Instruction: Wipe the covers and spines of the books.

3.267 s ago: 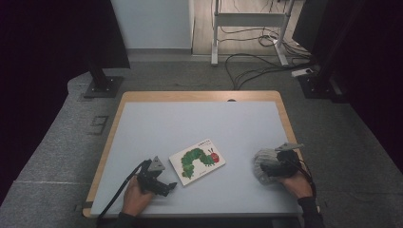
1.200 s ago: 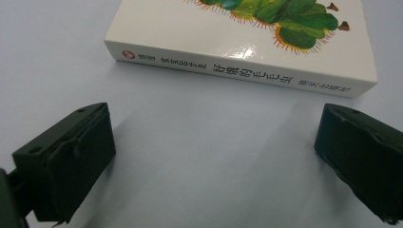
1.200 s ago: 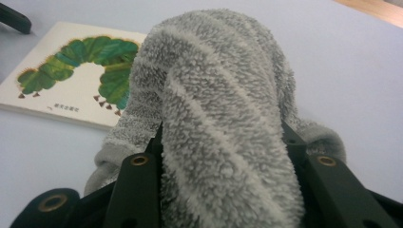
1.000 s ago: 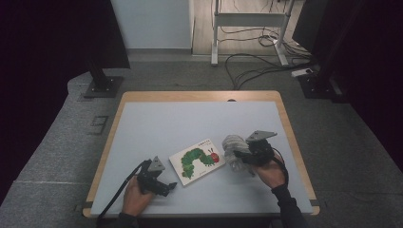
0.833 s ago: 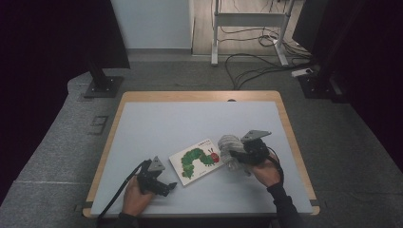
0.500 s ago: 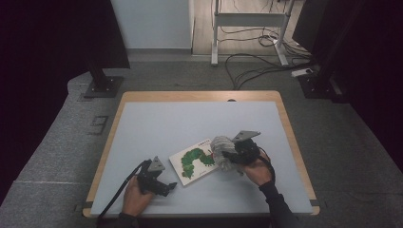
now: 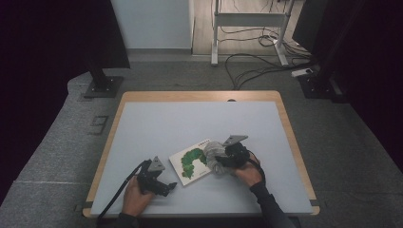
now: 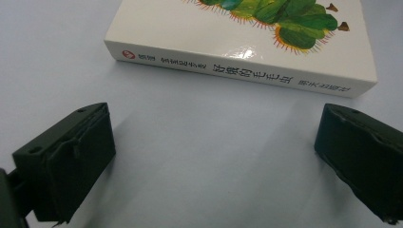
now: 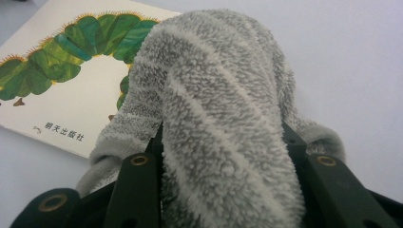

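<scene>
In the high view, the left gripper (image 7: 172,185) is seen in the lower left of the table (image 7: 157,123), held by the left hand (image 7: 135,199), with its jaws pointed toward the picture book (image 7: 190,162) that lies flat just to its right. The left gripper view shows what that view does not: the jaws are spread wide with nothing between them, and the book's white spine with printed characters faces the gripper from the upper part of the frame, apart from both jaws.

Further right in the high view, a grey fluffy cloth (image 7: 214,156) is seen at the book's right edge, overlapping its corner, with the right gripper (image 7: 223,159) and the right hand (image 7: 247,172) just behind it. In the right gripper view, the cloth (image 9: 223,133) is seen clamped as a thick, striped bundle between the two black jaws, which are closed on it; the green caterpillar cover of the book (image 9: 62,95) lies beyond it in the upper left of that frame.
</scene>
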`<state>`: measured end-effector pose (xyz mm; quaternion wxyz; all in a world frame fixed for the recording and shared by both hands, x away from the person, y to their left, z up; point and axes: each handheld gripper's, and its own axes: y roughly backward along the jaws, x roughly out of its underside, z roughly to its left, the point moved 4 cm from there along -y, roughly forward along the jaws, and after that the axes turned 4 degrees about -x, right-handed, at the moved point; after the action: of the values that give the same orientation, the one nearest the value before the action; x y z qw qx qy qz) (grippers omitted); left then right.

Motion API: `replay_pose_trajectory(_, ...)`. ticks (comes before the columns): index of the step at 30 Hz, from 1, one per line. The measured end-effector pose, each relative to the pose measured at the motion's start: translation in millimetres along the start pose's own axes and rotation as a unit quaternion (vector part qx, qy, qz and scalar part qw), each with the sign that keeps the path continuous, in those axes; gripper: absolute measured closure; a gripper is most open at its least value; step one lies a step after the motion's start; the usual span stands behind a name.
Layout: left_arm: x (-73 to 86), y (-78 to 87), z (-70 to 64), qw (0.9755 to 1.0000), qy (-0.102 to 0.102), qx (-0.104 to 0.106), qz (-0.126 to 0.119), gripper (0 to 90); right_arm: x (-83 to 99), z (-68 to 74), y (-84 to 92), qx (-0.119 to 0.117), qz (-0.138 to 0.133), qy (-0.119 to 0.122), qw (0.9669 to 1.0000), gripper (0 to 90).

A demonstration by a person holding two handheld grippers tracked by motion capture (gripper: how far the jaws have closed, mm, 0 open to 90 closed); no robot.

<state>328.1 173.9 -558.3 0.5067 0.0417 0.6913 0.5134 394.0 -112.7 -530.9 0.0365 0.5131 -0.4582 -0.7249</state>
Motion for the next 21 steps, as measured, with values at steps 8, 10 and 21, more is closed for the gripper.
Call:
replay_pose_trajectory(8, 0.0, 0.0, 0.0, 1.0, 0.0, 0.001, 0.0, 0.0, -0.3, 4.4, -2.8, 0.002, 0.004, 0.013, 0.9999, 55.5)
replay_pose_trajectory(10, 0.0, 0.1, 0.0, 1.0, 0.0, 0.0, 0.0, 0.0, -1.0, 5.8, -3.3, 0.003, 0.006, 0.02, 0.9998, 55.6)
replay_pose_trajectory(21, 0.2, 0.7, 0.3, 1.0, 0.001, -0.002, 0.001, 0.0, -5.3, 15.3, -6.4, -0.006, 0.015, 0.036, 0.9992, 55.4)
